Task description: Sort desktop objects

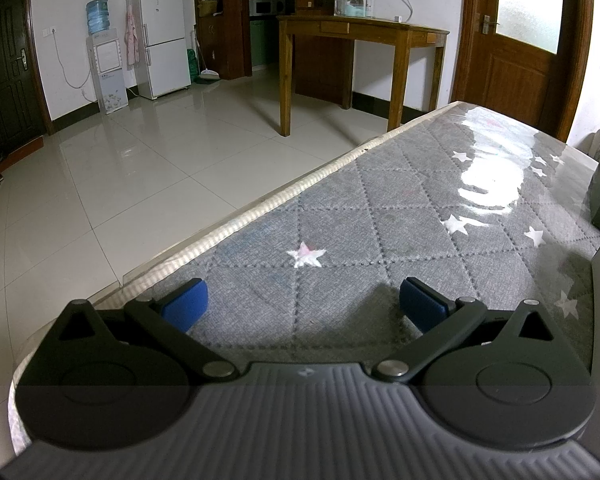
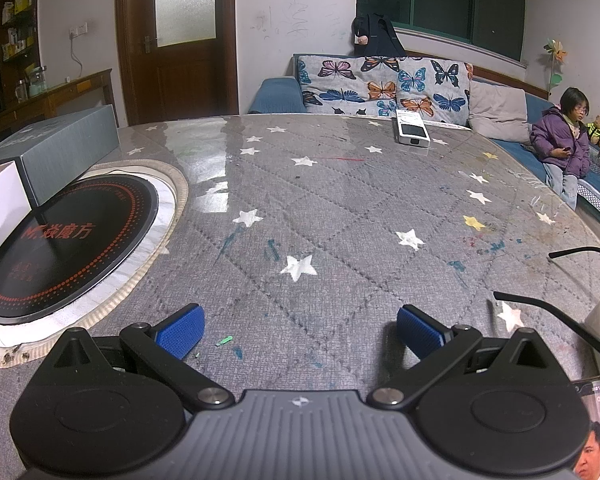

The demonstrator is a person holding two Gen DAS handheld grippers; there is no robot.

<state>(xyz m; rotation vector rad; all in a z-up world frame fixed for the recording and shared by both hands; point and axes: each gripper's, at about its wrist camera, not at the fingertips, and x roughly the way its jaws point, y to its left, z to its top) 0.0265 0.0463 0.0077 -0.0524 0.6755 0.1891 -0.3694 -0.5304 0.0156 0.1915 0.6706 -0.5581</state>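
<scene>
- Left gripper (image 1: 303, 302) sits low over the desk (image 1: 380, 208), jaws spread wide with nothing between the blue pads (image 1: 186, 308); the grey starred cover ahead of it is bare.
- Right gripper (image 2: 300, 330) is just as wide apart and empty, hovering above the same quilted cover under its glossy clear sheet.
- Things to sort, all in the right view: a pair of black-framed glasses (image 2: 556, 316) just right of the gripper, temple arms pointing in toward it; a phone (image 2: 598, 424) with a lit screen at the bottom right corner; a small white device (image 2: 413, 131) well apart at the far edge.
- To the left, a round black induction hob (image 2: 60, 240) sits in its ring, with a grey box (image 2: 72, 148) and a white box (image 2: 0, 200) resting on it.
- Handling, as I judge it: the glasses are light and fragile, so pinch 1 temple arm or the bridge, never the lenses.
- The phone looks slick and flat; take it across its 2 long edges, since the glossy sheet may let it slide.
- The far device looks rigid and boxy, an easy side grip.
</scene>
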